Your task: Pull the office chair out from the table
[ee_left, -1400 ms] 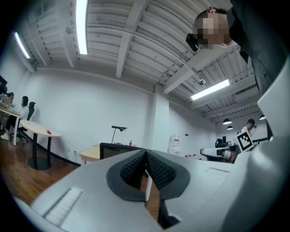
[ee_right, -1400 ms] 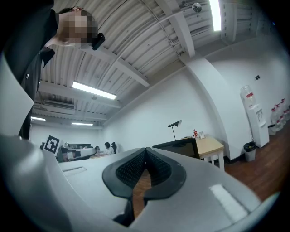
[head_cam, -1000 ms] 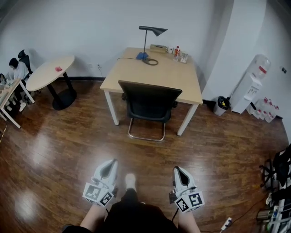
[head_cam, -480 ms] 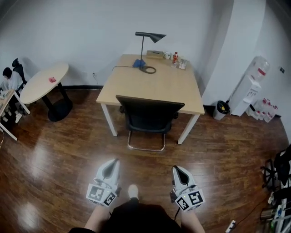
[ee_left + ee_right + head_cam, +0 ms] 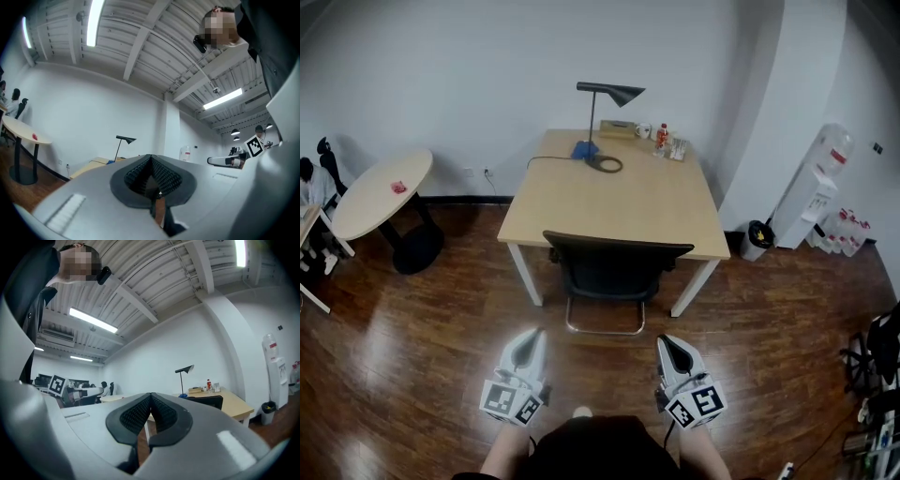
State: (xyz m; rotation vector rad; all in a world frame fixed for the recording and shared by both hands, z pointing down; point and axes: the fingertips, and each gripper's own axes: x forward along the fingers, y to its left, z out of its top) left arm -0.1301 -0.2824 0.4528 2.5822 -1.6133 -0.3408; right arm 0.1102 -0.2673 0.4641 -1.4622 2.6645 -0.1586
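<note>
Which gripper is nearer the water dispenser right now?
Right. In the head view the right gripper is down-left of the water dispenser; the left gripper is farther left again.

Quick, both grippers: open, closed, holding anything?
Left gripper: closed, holding nothing.
Right gripper: closed, holding nothing.
Neither touches the office chair.

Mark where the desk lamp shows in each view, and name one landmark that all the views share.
Head view: lamp at top centre, standing at the far edge of the table.
Left gripper view: lamp small, left of centre, just below mid-height.
Right gripper view: lamp right of centre, just below mid-height.
Shared landmark: the table under the lamp.
</note>
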